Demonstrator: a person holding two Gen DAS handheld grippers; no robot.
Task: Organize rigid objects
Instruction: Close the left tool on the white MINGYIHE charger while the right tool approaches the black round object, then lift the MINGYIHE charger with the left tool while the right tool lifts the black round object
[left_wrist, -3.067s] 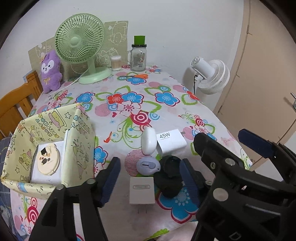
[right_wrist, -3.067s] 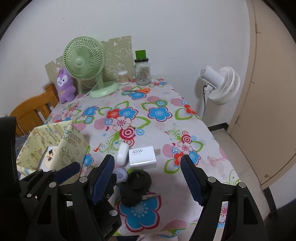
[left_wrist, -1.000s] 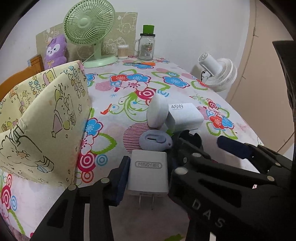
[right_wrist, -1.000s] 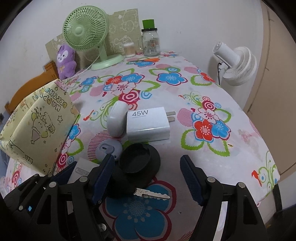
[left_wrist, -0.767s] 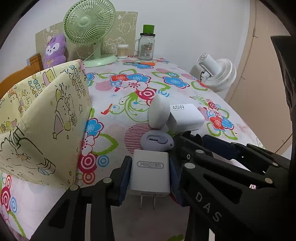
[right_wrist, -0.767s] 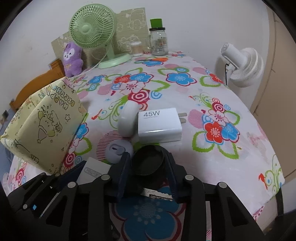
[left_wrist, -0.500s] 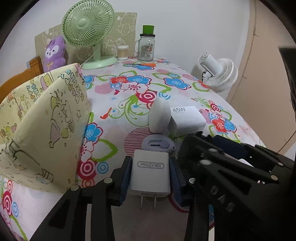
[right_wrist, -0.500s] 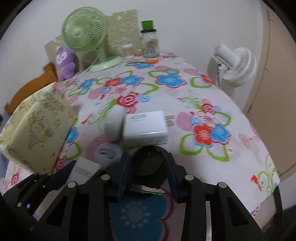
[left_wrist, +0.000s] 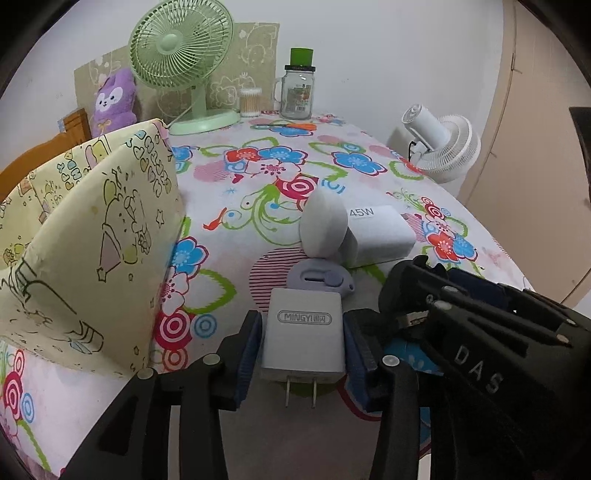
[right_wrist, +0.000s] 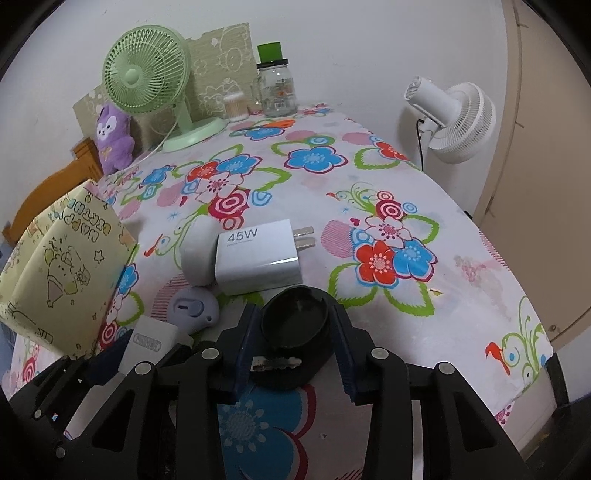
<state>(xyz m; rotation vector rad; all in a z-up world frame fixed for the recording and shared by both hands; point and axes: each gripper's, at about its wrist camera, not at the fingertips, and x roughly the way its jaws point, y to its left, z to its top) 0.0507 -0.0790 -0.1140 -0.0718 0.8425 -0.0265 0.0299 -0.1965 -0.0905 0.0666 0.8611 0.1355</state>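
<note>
My left gripper is shut on a white MINGYI charger, prongs pointing toward me, just above the floral tablecloth. My right gripper is shut on a black round object with a key. The right gripper's body shows at the right of the left wrist view. A lavender oval gadget, a white oval case and a white 45W charger lie just beyond the grippers. A yellow cartoon-print box stands to the left.
A green desk fan, a purple plush, a glass jar with a green lid and a cotton-swab tub stand at the table's far edge. A white floor fan and a door are on the right; a wooden chair is on the left.
Both grippers came down and closed: the left on the MINGYI charger, the right on the black object. Both items are now lifted slightly off the cloth.
</note>
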